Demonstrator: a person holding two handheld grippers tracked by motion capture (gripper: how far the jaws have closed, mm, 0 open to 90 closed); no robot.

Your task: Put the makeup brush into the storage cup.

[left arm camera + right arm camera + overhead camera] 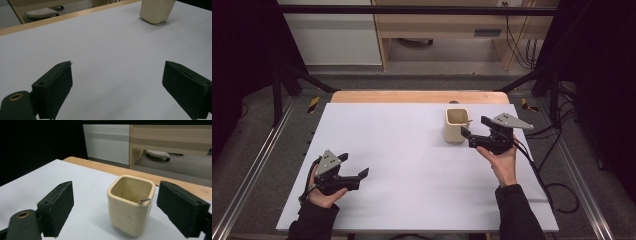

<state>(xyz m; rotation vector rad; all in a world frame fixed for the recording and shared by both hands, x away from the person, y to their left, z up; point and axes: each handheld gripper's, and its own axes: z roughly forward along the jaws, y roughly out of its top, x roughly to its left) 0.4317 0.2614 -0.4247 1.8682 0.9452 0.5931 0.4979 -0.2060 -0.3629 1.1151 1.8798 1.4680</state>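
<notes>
Right of centre in high view, cup (456, 126) stands upright nr table's (412, 165) far edge, clear of right hand-held gripper (474, 127), jaws wide, empty. Left hand-held gripper (354, 167) lower left, wide open, empty, bare table around.

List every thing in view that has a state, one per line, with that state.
Cream square-mouthed cup: upright on the white tabletop, mouth open, a small grey tip showing at its rim, nothing gripping it.
Right gripper: jaws open, beside the cup, not pressing it.
Left gripper: jaws open, nothing between them, over bare tabletop.
</notes>
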